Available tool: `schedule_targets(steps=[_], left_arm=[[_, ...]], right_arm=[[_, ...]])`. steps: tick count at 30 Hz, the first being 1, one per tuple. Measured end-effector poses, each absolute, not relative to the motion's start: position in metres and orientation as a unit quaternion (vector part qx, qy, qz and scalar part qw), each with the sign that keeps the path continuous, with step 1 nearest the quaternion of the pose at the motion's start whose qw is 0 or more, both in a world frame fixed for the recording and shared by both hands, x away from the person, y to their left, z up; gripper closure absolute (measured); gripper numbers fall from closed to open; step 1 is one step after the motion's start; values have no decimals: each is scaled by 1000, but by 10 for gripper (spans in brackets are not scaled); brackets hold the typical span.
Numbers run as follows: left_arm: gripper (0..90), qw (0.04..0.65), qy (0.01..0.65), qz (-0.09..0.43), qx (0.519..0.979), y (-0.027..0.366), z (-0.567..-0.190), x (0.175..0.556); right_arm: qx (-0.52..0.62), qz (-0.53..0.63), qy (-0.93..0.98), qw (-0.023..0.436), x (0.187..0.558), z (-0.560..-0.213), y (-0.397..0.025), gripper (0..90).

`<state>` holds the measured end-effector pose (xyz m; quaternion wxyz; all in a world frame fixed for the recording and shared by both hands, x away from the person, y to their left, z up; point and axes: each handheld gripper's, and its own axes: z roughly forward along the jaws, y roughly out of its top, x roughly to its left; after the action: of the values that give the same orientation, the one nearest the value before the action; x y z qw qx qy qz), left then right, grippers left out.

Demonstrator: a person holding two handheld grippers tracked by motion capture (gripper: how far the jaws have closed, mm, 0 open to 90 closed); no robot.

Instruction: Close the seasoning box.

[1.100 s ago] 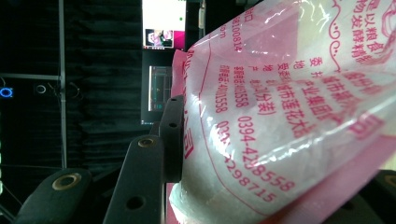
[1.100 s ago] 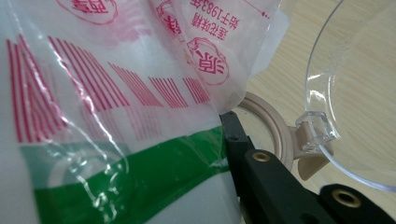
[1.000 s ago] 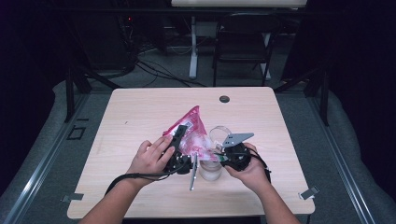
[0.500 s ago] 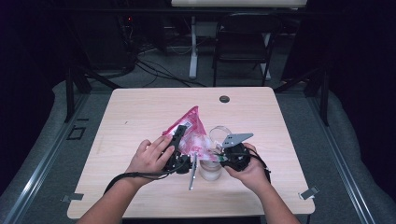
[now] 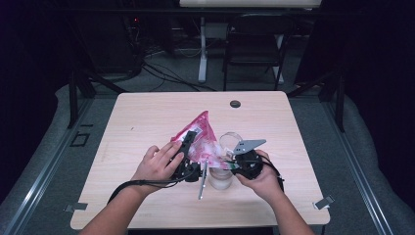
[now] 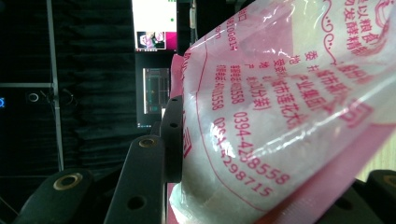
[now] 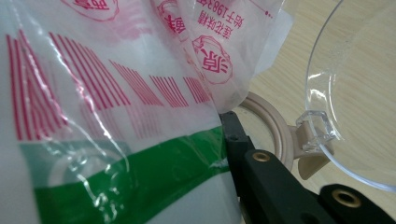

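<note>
Above the clear jar (image 5: 220, 177), the left gripper (image 5: 188, 147) clamps the pink bag (image 5: 199, 138) between its jaws, and the right gripper (image 5: 234, 164) pinches the bag's lower edge. Just beside the jar, its hinged lid (image 5: 230, 142) stands open. Left of the jar a metal spoon (image 5: 201, 180) lies on the table (image 5: 147, 117).

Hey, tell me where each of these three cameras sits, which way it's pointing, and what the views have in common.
High view: fixed above the person's side, looking forward and down on the table; both forearms, left tool and right tool show.
Left gripper view: rides the left tool, looking along its black jaws at the pink printed bag pressed between them.
Right gripper view: rides the right tool, facing the bag's green-banded part and the clear jar lid.
Shared: the bag shows in all three; the jar in the high and right gripper views.
</note>
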<state>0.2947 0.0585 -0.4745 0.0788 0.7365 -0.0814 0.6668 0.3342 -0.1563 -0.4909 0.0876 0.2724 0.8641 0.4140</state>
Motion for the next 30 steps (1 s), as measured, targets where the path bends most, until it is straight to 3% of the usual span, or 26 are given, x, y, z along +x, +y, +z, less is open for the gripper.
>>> schedule_targets(steps=[30], left_arm=[[660,55,-119,662,738,54,-467,295]], right_arm=[[274,414,863,87,335,-490,-158,900]])
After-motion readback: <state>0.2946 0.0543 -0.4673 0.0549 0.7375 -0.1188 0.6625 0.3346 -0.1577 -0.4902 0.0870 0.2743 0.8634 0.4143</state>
